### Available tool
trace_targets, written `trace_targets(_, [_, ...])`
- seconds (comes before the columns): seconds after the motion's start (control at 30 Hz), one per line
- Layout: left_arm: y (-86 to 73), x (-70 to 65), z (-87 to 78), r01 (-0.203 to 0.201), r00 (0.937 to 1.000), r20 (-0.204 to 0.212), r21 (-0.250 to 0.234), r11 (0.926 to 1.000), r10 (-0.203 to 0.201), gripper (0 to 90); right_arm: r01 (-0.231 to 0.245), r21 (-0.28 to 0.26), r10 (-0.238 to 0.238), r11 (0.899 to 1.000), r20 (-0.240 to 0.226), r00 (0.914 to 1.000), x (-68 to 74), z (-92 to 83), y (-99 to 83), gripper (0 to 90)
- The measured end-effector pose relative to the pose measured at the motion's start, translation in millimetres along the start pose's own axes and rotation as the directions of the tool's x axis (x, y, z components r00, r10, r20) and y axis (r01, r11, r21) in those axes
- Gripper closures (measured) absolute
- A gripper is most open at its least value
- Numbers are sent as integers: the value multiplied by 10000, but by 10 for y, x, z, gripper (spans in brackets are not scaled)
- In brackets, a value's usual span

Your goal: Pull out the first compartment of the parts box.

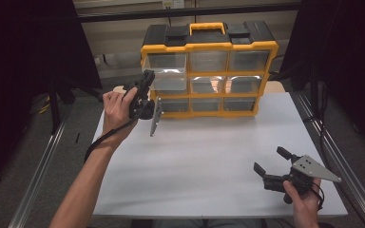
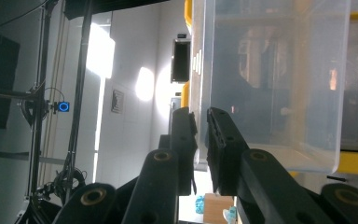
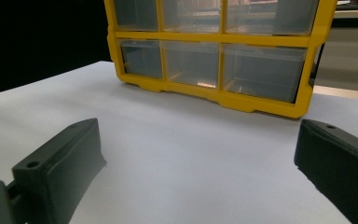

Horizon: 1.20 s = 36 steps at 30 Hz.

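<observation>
While my left gripper (image 1: 145, 83) pinched the front wall of the clear top-left drawer (image 2: 270, 79), that drawer stood partly out of the yellow organiser (image 1: 209, 46) at twelve o'clock on the bench (image 1: 204, 156). My right gripper (image 1: 272, 165) rested open and empty at five o'clock. Next, I judged, came a straight, level pull.

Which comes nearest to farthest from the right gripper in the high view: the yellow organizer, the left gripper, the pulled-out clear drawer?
1. yellow organizer: its lower right corner, at the table's back, lies nearest the right gripper.
2. left gripper: back left, at the drawer.
3. pulled-out clear drawer: top left bin; too close to the left gripper to rank apart.
</observation>
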<state>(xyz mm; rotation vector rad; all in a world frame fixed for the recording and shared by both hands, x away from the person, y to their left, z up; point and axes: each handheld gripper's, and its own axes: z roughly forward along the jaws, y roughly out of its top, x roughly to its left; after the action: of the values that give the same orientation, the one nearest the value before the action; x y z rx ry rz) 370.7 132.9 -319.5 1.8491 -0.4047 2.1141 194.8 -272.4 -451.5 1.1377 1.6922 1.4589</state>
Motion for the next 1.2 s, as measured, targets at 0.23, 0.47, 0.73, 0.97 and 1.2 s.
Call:
trace_targets(0.23, [19,-2,-64,-7,10000,-37,13,10000,7,819,6,-14,-6,10000,14,10000,1,6,-1,6])
trace_targets(0.47, [23,-13,-78,72,10000,-2,-34,10000,-72,813,24,-1,-24,10000,-27,10000,11,18,0,6])
trace_targets(0.73, [38,-36,-76,452,9989,-112,10,9990,-452,803,25,5,-25,10000,-9,10000,14,31,0,6])
trace_targets(0.97, [24,-32,-73,742,9972,-82,-53,9972,-742,792,48,2,-48,10000,-27,10000,14,34,1,6])
trace_targets(1.2, [14,-73,-58,1356,9907,-48,-107,9907,-1357,683,33,-20,-33,10000,-17,10000,4,26,-2,6])
